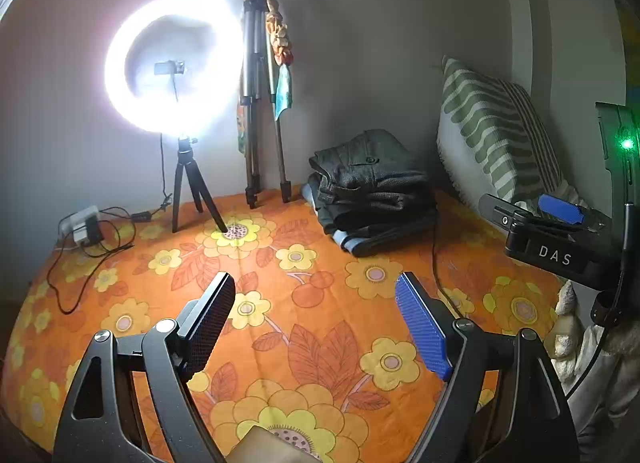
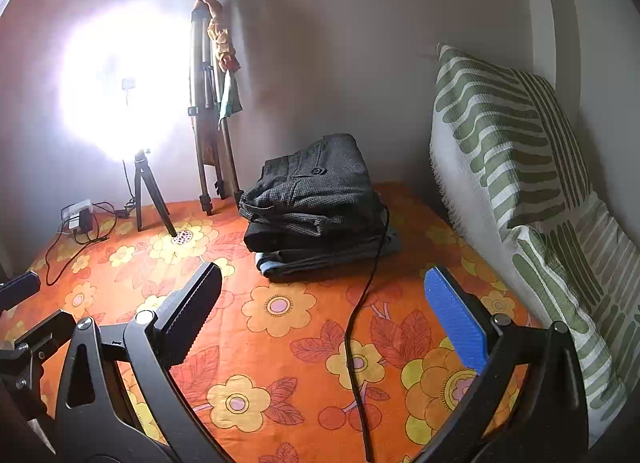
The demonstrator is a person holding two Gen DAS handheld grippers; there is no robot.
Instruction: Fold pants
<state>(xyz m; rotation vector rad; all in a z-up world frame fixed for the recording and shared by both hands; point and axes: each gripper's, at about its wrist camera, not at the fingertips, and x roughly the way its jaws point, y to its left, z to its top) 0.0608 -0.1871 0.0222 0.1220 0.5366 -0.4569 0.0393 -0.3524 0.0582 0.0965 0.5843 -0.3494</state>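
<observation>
Hovering wide open and empty over the orange floral bedspread: left gripper and right gripper, nothing between either pair of jaws.

Beyond them, toward the wall, one stack of folded pants, about four garments, hard to count exactly, the grey checked pair on top. Likely soft, limp and fairly heavy; best pinched at the waistband or a folded edge. Also one black cable trailing off the stack, two tripods, two striped pillows just right.
</observation>
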